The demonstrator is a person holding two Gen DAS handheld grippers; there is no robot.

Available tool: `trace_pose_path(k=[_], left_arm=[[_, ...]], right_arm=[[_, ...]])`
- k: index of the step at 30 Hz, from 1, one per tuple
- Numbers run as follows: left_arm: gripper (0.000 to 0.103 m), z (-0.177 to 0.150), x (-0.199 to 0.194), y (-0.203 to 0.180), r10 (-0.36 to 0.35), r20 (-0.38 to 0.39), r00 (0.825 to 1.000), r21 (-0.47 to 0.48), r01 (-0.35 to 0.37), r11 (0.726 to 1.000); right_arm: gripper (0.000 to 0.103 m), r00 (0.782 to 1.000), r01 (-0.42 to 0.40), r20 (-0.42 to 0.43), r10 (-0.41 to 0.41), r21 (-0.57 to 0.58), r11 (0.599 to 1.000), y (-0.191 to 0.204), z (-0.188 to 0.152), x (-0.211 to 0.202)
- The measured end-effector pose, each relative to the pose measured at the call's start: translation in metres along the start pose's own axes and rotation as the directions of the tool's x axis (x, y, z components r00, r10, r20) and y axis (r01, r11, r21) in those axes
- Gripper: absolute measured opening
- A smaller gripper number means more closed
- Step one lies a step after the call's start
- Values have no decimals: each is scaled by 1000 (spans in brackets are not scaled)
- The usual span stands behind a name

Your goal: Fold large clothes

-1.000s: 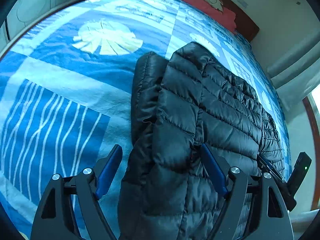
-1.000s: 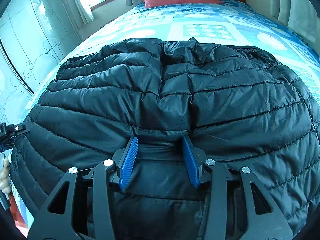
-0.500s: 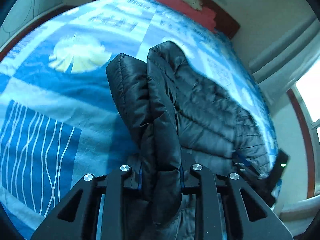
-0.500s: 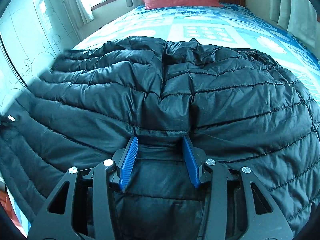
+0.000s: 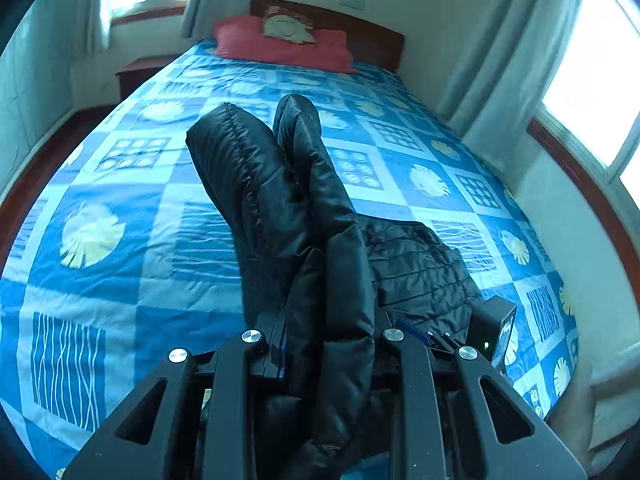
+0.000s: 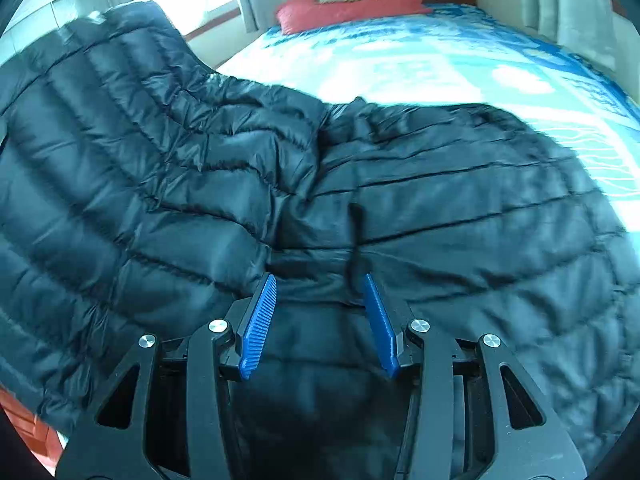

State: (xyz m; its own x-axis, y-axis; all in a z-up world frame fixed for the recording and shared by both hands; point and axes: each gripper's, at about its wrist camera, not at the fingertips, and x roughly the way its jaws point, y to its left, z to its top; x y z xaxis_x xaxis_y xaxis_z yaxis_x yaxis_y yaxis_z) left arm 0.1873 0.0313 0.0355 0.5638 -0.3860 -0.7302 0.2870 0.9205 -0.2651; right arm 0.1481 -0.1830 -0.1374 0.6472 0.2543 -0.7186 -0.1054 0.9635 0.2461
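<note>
A black quilted puffer jacket [image 5: 412,264] lies on the blue patterned bed. My left gripper [image 5: 328,340] is shut on a thick fold of the jacket and holds it raised; the sleeve and side [image 5: 256,184] stand up from the bed in front of it. In the right wrist view the jacket [image 6: 440,208] fills the frame, its left side lifted high [image 6: 100,92]. My right gripper [image 6: 318,300] sits at the jacket's near edge, its blue pads [image 6: 260,320] apart with jacket fabric lying between them. The right gripper also shows in the left wrist view [image 5: 490,332].
The bed [image 5: 120,200] has a blue and white patterned quilt. A red pillow [image 5: 280,46] lies at the wooden headboard. A dark nightstand [image 5: 140,74] stands left of the bed. Curtains and windows [image 5: 520,60] line the right wall.
My left gripper closed on the jacket's side and lifted it up and over toward the right. My right gripper stayed in place, open, at the jacket's near edge.
</note>
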Motion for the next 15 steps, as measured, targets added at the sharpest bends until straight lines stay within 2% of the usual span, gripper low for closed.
trace_pose_path(k=[7,15], left_arm=[[25,4,39,-87,11,-38,999,137,-5,991],[25,-22,104,-168,5,-120,993,248,25,968]], right_arm=[[45,998,24,60,-29,79,997,-62,-11,-59],[45,990,84,95,-100,160,984,-125,-35,-109]])
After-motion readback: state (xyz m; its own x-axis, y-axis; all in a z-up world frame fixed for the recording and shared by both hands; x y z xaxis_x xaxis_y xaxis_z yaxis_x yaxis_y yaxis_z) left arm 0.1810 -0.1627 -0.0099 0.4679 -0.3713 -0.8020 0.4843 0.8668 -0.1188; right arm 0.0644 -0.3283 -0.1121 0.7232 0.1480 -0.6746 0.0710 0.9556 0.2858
